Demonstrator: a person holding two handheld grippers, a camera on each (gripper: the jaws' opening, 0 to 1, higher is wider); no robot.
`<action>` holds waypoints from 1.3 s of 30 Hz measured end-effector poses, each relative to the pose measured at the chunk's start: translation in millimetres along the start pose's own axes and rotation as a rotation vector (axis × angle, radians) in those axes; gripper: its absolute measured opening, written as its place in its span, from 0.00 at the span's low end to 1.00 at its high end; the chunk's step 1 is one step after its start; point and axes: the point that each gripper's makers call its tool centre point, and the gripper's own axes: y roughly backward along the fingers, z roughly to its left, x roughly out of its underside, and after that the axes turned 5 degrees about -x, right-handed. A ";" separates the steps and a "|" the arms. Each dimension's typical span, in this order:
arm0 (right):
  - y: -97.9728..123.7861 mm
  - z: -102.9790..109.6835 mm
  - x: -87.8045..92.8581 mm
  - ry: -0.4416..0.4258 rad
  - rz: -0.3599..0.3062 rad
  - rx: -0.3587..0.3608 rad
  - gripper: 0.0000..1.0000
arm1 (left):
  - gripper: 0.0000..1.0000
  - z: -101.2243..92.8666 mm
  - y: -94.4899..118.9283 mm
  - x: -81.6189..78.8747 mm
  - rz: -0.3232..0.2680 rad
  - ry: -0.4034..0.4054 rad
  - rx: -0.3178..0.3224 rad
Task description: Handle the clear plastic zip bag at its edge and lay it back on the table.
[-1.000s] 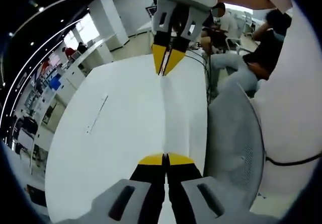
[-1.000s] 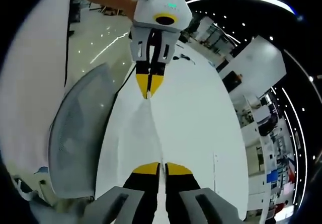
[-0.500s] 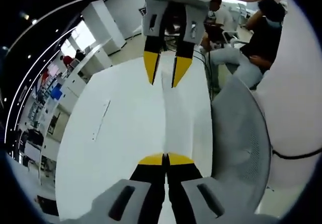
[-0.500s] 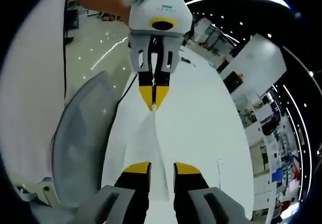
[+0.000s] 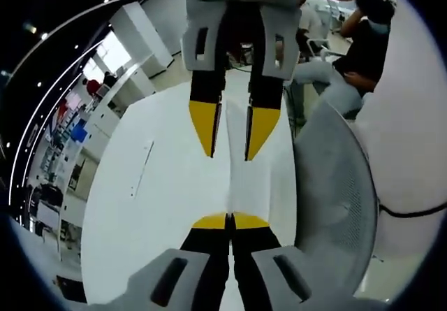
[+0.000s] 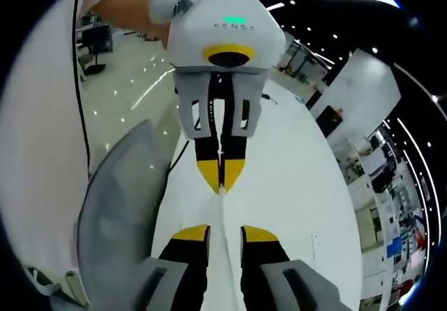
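Lettering, apparently "KENSE", on left gripper (image 6: 221,184), clamped on clear bag (image 5: 246,178) edge; right gripper (image 5: 229,152) jaws apart.

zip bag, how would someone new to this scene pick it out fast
Find the white table, then the left tool, shut at the view's bottom. The clear zip bag runs up from its tips: a see-through sheet, showing as a faint crease and edge on the white top.
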 end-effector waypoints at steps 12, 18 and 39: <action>-15.0 1.5 -17.5 0.007 -0.017 -0.016 0.12 | 0.00 -1.0 1.0 -3.9 0.000 -0.009 0.004; -19.1 -0.2 -21.4 0.012 -0.018 -0.018 0.08 | 0.00 -1.7 0.9 -6.6 0.000 -0.012 0.006; -23.9 2.2 -24.9 0.047 -0.019 -0.029 0.01 | 0.00 -1.1 0.2 -5.9 0.000 -0.006 0.008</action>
